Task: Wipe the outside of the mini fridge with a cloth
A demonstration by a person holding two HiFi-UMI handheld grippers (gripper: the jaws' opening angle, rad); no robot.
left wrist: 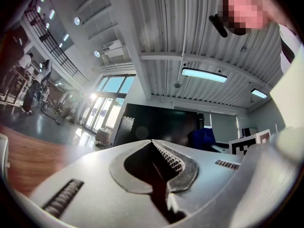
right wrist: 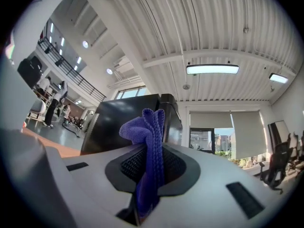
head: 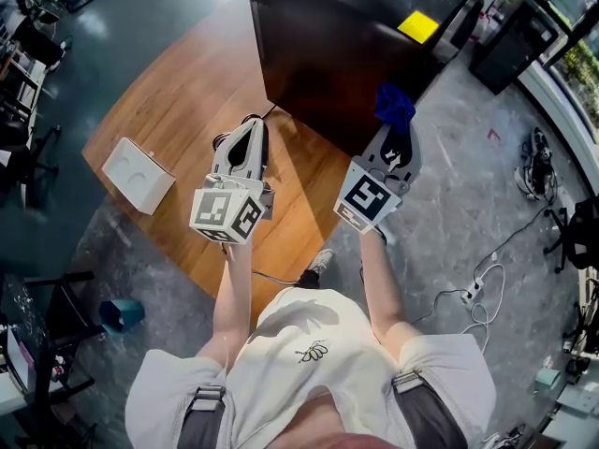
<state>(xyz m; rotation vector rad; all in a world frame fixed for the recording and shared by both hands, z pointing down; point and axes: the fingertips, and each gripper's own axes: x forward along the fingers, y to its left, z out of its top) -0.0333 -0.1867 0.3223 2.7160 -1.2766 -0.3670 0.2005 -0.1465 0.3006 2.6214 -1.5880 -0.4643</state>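
Observation:
The black mini fridge (head: 346,54) stands on the round wooden table (head: 178,110). In the head view my right gripper (head: 397,129) is held just before the fridge's near right corner, shut on a bunched blue cloth (head: 394,106). In the right gripper view the cloth (right wrist: 149,141) sticks up from between the jaws, with the fridge (right wrist: 118,122) behind it. My left gripper (head: 249,127) hovers over the table to the left of the fridge's front, shut with nothing in it. Its jaws meet in the left gripper view (left wrist: 153,144), with the fridge (left wrist: 156,125) ahead.
A white box (head: 138,174) lies on the table's left edge. A yellow note (head: 418,26) sits on the fridge top. Cables and a power strip (head: 473,293) lie on the grey floor at the right. A teal bin (head: 122,313) stands at the lower left.

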